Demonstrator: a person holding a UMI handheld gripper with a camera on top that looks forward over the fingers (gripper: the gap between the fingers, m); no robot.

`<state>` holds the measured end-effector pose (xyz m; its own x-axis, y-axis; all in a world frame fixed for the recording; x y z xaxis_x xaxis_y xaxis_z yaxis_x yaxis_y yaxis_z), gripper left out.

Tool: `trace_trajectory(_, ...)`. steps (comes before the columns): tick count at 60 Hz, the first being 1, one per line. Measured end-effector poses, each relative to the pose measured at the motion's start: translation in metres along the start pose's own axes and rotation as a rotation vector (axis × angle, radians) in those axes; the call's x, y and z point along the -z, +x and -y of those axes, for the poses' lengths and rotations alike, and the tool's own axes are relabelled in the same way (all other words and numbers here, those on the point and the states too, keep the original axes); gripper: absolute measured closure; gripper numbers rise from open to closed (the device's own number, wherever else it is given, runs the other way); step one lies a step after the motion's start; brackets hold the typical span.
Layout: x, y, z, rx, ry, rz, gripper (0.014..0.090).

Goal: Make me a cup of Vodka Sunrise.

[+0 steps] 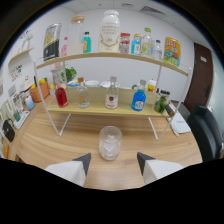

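With my gripper (114,161) spread apart and empty, the ice-filled glass (110,142) stands on the worktop (60,145) just ahead of it, so I judge the next move is reaching to the lower shelf (100,110) for the vodka bottle (112,95).

Bright even indoor light, soft blur, strong fisheye bending, black corners

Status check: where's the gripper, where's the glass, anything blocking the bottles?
Gripper open, empty. Glass with ice upright on table, just ahead of the fingers. Vodka bottle on lower shelf beyond it, between clear bottle and blue bottle. Nothing in the way.
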<state>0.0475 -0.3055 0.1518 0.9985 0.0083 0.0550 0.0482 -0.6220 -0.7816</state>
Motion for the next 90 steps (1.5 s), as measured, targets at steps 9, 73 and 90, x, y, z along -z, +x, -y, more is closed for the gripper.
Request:
trace_trajectory(9,0.004,0.005,-0.003,0.003,0.007,-0.004,0.0182)
trace_trajectory(73,-0.092,-0.18,0.146,-0.066,0.357,0.068,0.0219)
trace_trajectory(90,-0.125,-0.182,0.162,-0.059,0.352,0.014,0.0529)
